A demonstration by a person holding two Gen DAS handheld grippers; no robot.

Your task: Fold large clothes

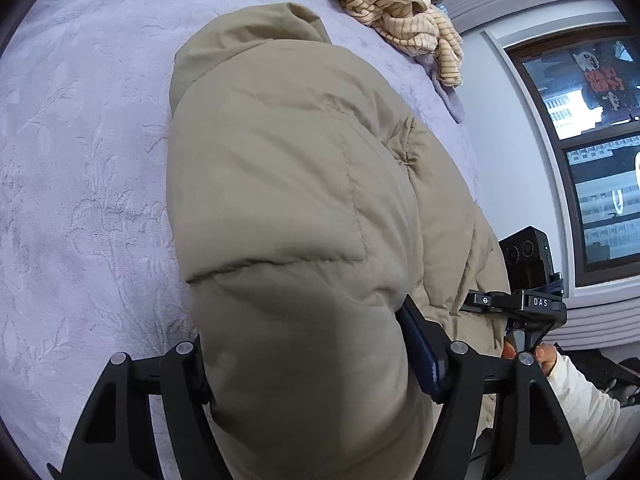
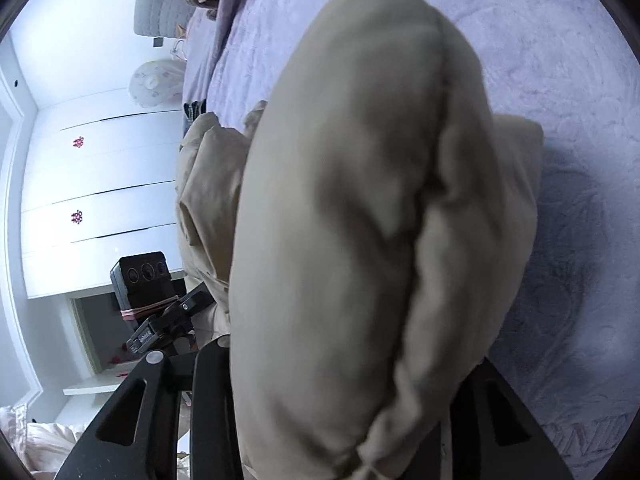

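Jacket [image 1: 288, 208] clamped by both tools, above bedspread [image 1: 80, 160].

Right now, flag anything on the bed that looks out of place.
A crumpled striped garment lies bunched at the far edge of the purple bedspread, unfolded. The tan puffer jacket itself shows no damage.

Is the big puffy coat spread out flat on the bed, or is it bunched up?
Bunched up. Both tools grip the beige puffy coat, lifting a thick doubled bundle over the purple bed.
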